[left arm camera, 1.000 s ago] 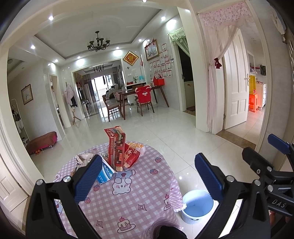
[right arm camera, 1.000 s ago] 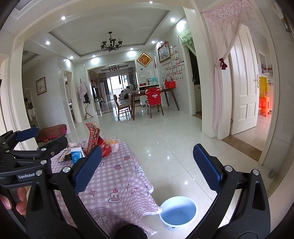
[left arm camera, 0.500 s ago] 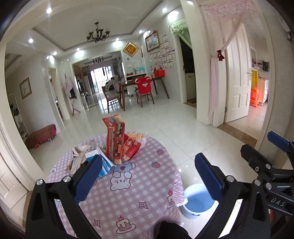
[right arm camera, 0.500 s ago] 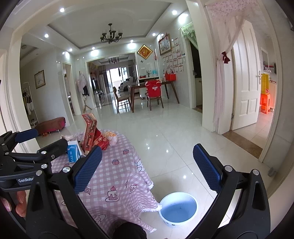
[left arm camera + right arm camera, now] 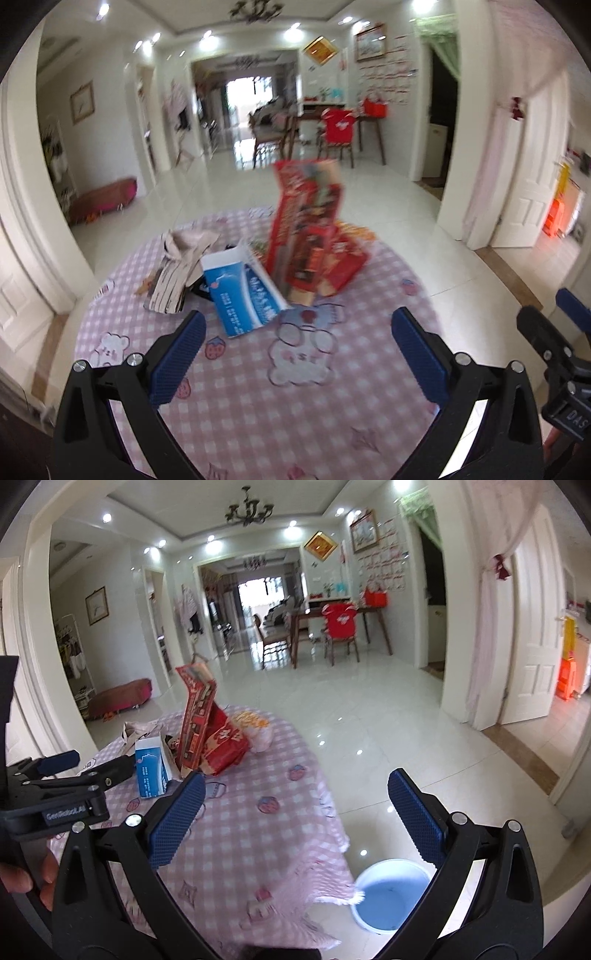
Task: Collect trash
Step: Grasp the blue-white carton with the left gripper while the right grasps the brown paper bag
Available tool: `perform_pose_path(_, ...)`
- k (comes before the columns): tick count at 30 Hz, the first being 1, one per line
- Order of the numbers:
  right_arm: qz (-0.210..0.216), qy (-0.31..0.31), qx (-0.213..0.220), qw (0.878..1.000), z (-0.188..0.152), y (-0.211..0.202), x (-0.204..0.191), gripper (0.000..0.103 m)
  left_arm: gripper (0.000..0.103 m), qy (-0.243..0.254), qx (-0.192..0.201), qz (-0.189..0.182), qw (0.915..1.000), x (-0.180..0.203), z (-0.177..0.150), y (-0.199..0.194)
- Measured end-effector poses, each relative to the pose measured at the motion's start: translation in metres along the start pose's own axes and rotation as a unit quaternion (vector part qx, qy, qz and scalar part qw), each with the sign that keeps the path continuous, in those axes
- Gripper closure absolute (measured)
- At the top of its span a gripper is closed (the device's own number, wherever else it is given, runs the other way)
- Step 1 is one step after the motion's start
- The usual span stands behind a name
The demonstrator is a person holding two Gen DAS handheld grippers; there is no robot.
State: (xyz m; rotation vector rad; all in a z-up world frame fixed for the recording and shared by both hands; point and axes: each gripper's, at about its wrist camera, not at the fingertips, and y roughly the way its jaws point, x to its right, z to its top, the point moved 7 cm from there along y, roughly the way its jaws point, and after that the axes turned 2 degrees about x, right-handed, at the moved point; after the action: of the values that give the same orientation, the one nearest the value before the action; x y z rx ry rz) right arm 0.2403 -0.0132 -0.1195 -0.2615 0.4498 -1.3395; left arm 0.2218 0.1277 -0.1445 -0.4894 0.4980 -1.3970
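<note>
Left wrist view puts my left gripper [image 5: 293, 350] low in the frame, jaws wide apart and empty, facing the blue-and-white carton [image 5: 243, 291] at mid-frame on the pink checked tablecloth [image 5: 258, 406]. It leans, open mouth up and away, long axis tilting toward upper left. I'd close across its narrow sides. My right gripper [image 5: 295, 819] is equally spread and empty above the blue round bin [image 5: 388, 897], lower right.

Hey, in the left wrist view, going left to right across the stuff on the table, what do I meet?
Crumpled striped paper → blue and white carton → tall red box → red snack wrappers.
</note>
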Motion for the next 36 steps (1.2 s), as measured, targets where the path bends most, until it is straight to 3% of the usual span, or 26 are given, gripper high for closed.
perform_pose_path(9, 0.037, 0.006, -0.033, 0.999, 0.007, 0.088, -0.020, 0.006, 0.007, -0.056, -0.036, 0.007, 0.9977, -0.039, 0.020, 0.090)
perform_pose_path(11, 0.044, 0.010, -0.036, 0.998, 0.008, 0.103, -0.022, 0.006, 0.014, -0.064, -0.045, 0.001, 0.9969, -0.042, 0.020, 0.109)
perform_pose_path(13, 0.045, 0.009, -0.042, 0.998, 0.009, 0.116, -0.025, 0.006, 0.033, -0.067, -0.064, -0.002, 0.9957, -0.041, 0.017, 0.128)
perform_pose_path(17, 0.051, 0.008, -0.053, 0.997, 0.009, 0.135, -0.028, 0.006, 0.039, -0.071, -0.103, 0.007, 0.9921, -0.042, 0.006, 0.162)
perform_pose_path(19, 0.060, 0.012, -0.055, 0.997, 0.012, 0.143, -0.030, 0.006, 0.045, -0.063, -0.106, 0.010, 0.9923, -0.041, 0.005, 0.167)
perform_pose_path(20, 0.066, 0.014, -0.053, 0.996, 0.013, 0.145, -0.031, 0.006, 0.052, -0.059, -0.106, 0.011, 0.9925, -0.041, 0.005, 0.168)
perform_pose_path(21, 0.072, 0.016, -0.053, 0.996, 0.016, 0.148, -0.033, 0.006, 0.068, -0.061, -0.111, 0.005, 0.9919, -0.041, 0.004, 0.168)
perform_pose_path(25, 0.100, 0.012, -0.048, 0.994, 0.032, 0.156, -0.048, 0.006, 0.083, -0.071, -0.100, -0.015, 0.9923, -0.050, 0.005, 0.164)
perform_pose_path(31, 0.142, 0.003, -0.070, 0.987, 0.051, 0.189, -0.074, 0.006, 0.086, -0.090, -0.066, -0.034, 0.9932, -0.066, 0.014, 0.138)
perform_pose_path(33, 0.140, -0.004, -0.089, 0.986, 0.050, 0.204, -0.080, 0.015, 0.087, -0.090, -0.056, -0.038, 0.9936, -0.071, 0.017, 0.129)
perform_pose_path(34, 0.147, -0.005, -0.099, 0.984, 0.049, 0.208, -0.084, 0.033, 0.087, -0.092, -0.053, -0.040, 0.9936, -0.072, 0.017, 0.124)
perform_pose_path(35, 0.157, -0.004, -0.107, 0.982, 0.048, 0.211, -0.087, 0.067, 0.087, -0.094, -0.048, -0.042, 0.9936, -0.074, 0.018, 0.117)
perform_pose_path(36, 0.166, -0.002, -0.113, 0.980, 0.046, 0.212, -0.090, 0.081, 0.087, -0.097, -0.043, -0.043, 0.9935, -0.078, 0.021, 0.112)
